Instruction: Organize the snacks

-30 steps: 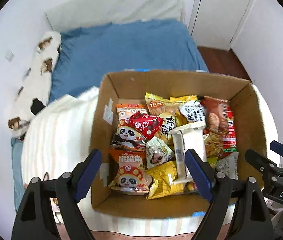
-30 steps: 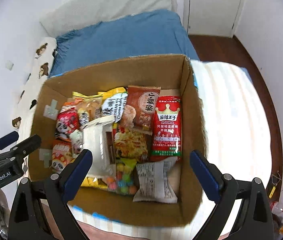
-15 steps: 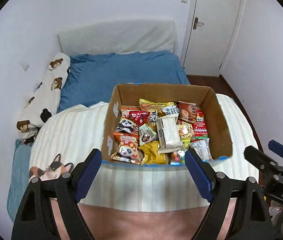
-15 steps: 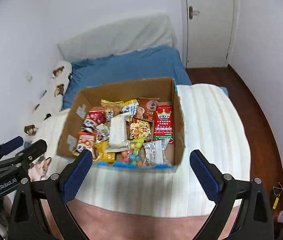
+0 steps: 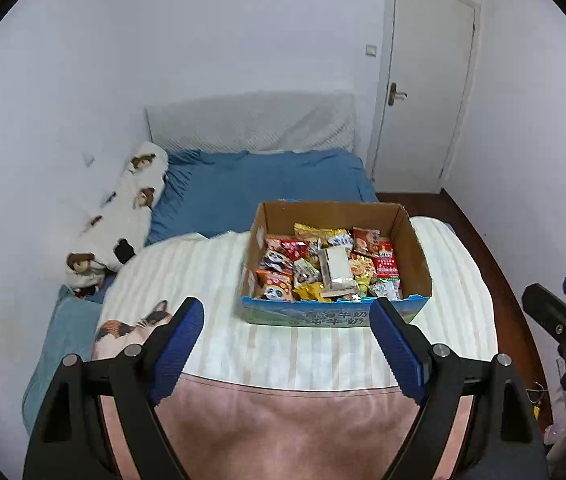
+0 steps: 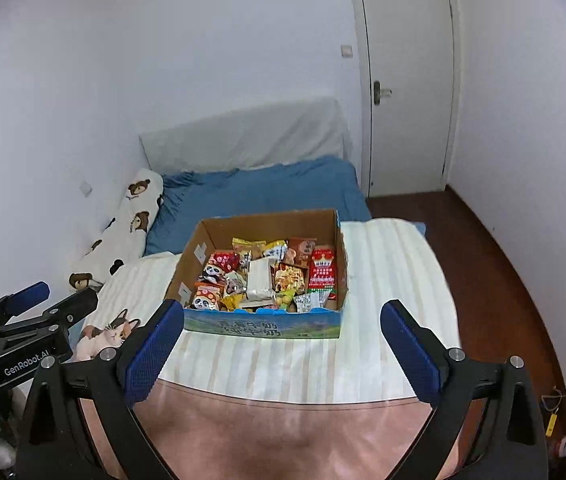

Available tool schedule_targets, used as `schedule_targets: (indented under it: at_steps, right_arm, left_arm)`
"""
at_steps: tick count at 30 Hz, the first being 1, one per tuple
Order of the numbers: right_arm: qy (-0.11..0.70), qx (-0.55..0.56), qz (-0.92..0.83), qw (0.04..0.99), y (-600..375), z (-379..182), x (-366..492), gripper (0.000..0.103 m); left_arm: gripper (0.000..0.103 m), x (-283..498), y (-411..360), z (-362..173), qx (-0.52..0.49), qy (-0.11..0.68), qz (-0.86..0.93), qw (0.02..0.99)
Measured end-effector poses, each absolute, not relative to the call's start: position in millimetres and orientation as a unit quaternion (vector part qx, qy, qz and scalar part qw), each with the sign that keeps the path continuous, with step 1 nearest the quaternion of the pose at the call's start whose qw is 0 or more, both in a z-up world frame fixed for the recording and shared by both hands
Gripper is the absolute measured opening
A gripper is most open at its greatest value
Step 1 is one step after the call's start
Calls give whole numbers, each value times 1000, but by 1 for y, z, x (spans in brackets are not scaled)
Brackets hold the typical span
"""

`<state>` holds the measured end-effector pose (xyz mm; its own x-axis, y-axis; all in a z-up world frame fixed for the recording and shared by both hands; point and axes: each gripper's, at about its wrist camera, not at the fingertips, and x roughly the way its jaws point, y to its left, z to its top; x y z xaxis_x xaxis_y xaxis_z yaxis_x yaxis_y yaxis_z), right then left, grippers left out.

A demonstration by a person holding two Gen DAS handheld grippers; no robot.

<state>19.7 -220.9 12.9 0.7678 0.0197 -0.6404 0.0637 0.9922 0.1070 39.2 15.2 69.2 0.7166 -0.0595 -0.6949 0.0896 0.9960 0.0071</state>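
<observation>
A cardboard box (image 5: 413, 240) filled with snack packets (image 5: 323, 268) is seen resting on a cream striped blanket (image 5: 211, 280) spread over a bed. A pale flat packet (image 5: 337, 266) lies on top of the pile, near the middle, with a red packet (image 5: 386, 266) along the box's right wall. The left claw (image 5: 287, 346) and the right claw (image 6: 283, 346) are both held wide and empty, well short of the box. A bear-print pillow (image 5: 123, 220) is laid along the left wall, and a white door (image 5: 423, 92) is shut behind.
</observation>
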Motion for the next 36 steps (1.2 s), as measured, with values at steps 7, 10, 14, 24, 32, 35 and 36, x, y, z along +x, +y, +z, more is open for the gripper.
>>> schedule_targets:
  at_steps: [7, 10, 14, 24, 32, 35, 36]
  right_arm:
    - [328, 57, -1, 943, -212, 32, -15, 101]
    - [328, 55, 3, 943, -210, 33, -19, 101]
    - [327, 46, -4, 944, -208, 27, -17, 103]
    - [344, 38, -18, 938, -213, 0, 26, 103]
    - [365, 40, -27, 930, -221, -24, 71, 103]
    - [379, 52, -28, 923, -227, -36, 89, 103]
    - [382, 52, -29, 922, -228, -40, 94, 103]
  left_arm:
    - [85, 5, 15, 85, 43, 352, -31, 934]
    - [85, 1, 17, 85, 38, 352, -30, 935]
    - [96, 6, 20, 80, 28, 358, -32, 933]
    - [103, 37, 14, 64, 29, 355, -13, 934]
    - [103, 71, 9, 43, 38, 371, -1, 928]
    - [103, 87, 8, 33, 36, 382, 1, 923]
    - [103, 93, 7, 30, 37, 387, 2, 922]
